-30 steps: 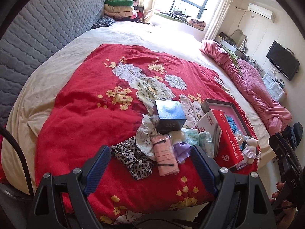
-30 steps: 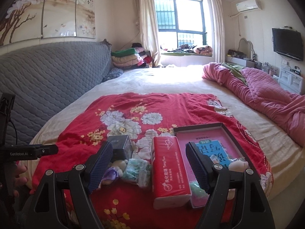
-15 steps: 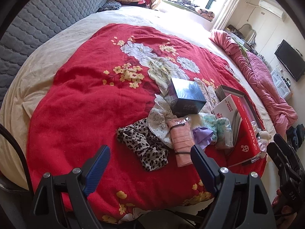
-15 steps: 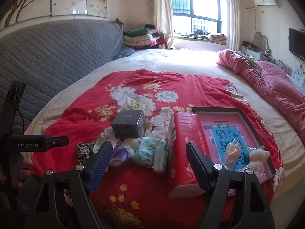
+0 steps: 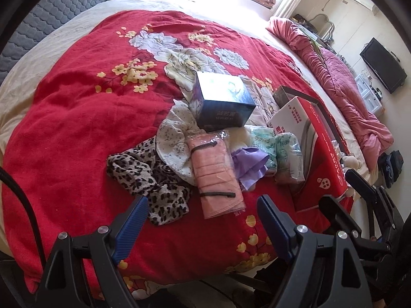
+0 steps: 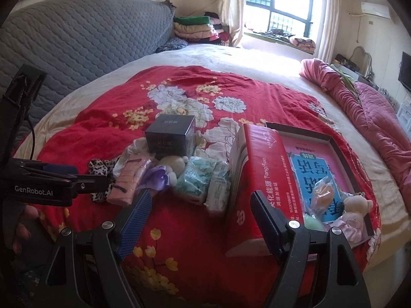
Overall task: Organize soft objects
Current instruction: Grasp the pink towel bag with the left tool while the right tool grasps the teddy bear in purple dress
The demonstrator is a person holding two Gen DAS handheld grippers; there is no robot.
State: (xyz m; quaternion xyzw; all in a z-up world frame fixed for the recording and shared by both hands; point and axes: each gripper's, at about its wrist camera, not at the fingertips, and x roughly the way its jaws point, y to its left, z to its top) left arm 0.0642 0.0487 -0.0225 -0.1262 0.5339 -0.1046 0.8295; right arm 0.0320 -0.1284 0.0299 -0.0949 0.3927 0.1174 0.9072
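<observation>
Left gripper gapes empty just short of pink pack on red blanket

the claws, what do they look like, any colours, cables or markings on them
Both are black plastic frames with silver screws and ribbed blue pads. The left claw has a black cable curving past its side. Seen from the right claw, the left one's body carries white "GenRobot.AI" lettering.

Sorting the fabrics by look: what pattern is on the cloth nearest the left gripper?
Leopard print, black spots on pale grey, on the cloth; clearest in the left wrist view.
</observation>
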